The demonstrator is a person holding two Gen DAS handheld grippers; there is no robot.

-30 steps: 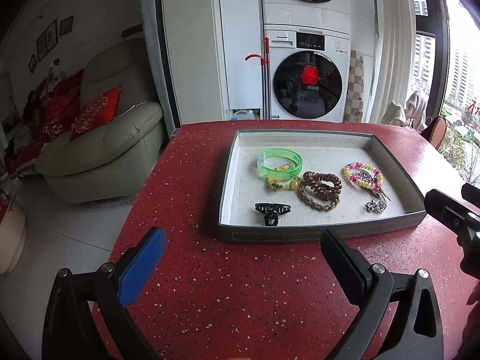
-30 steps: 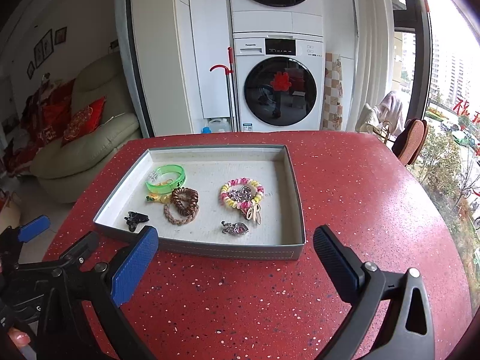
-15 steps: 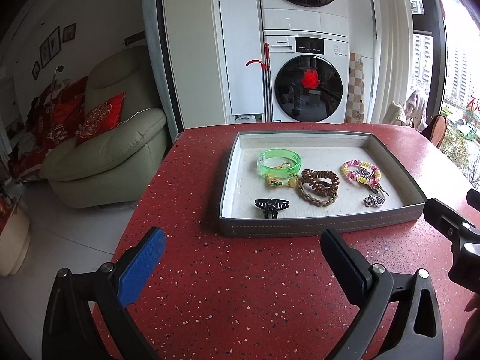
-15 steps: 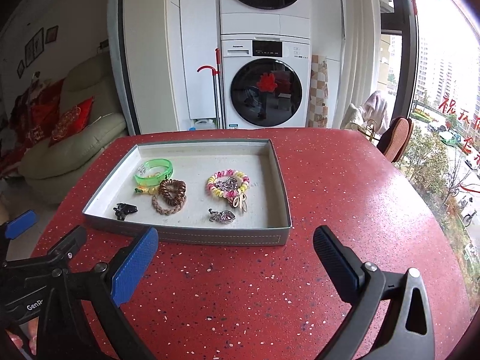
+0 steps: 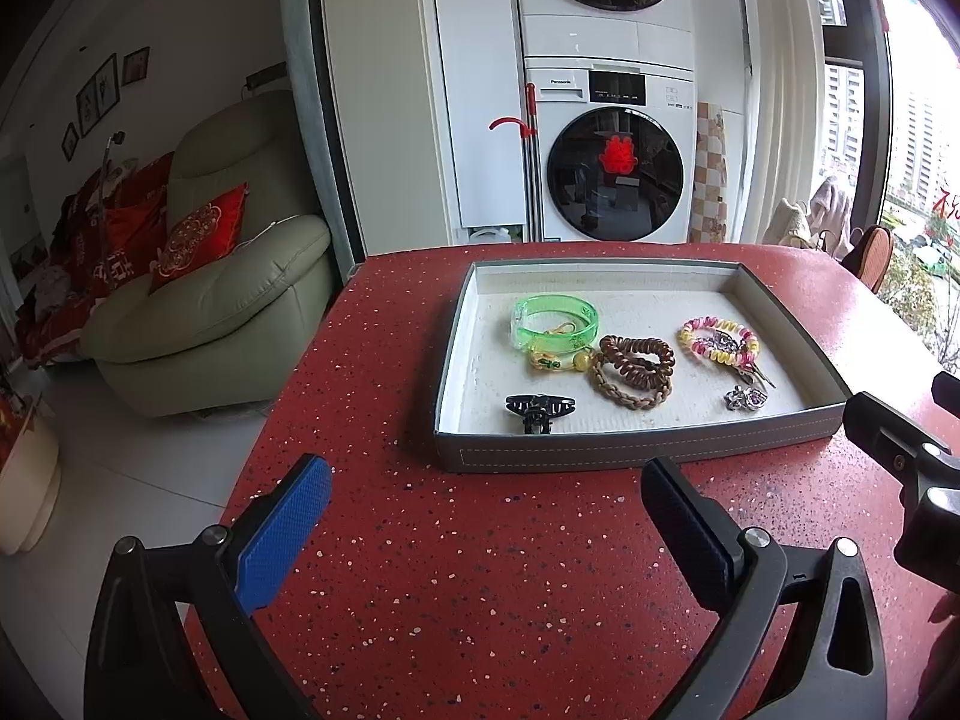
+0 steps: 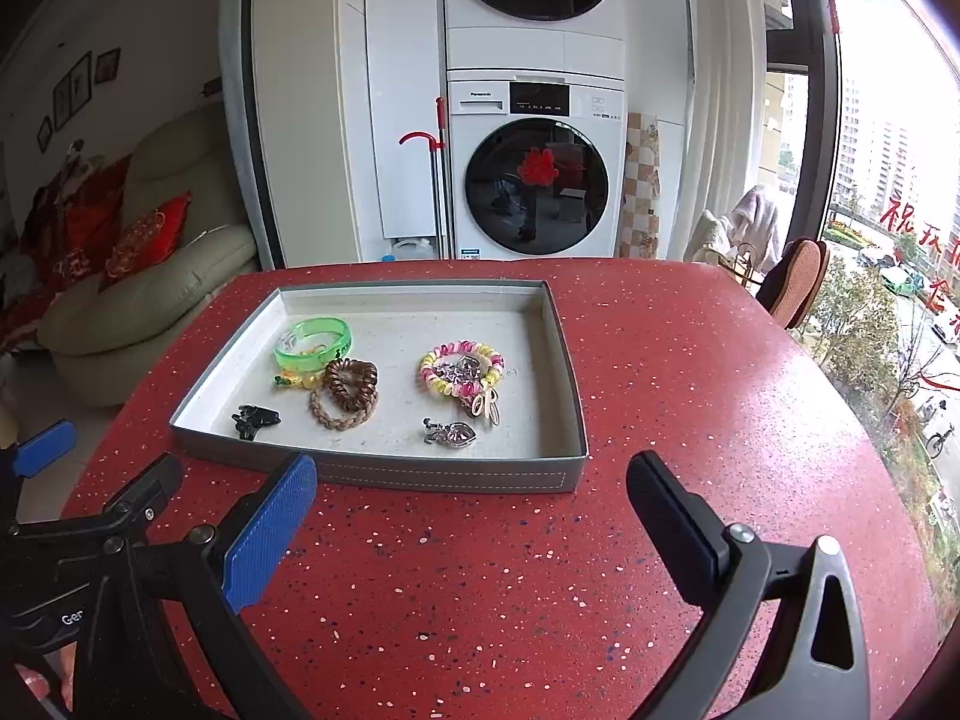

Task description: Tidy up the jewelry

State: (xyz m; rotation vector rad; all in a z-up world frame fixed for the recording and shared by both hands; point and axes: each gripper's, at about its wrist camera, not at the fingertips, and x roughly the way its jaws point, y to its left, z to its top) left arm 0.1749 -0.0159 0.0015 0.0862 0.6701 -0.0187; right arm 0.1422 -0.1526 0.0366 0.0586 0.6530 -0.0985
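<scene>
Left gripper spread wide and empty, right gripper likewise, both hovered above red tabletop near jewelry tray.

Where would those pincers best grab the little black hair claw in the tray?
Probably from straight above, closing across the narrow middle of the black hair claw. It lies flat close to the tray's near wall, which blocks a low approach from the front. The left gripper is open and nearest.

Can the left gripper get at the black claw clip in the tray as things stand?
Probably yes. The left gripper is open and empty, short of the tray. The black claw clip lies alone near the tray's front wall, apart from the braided band. Only that low wall must be cleared from above.
</scene>
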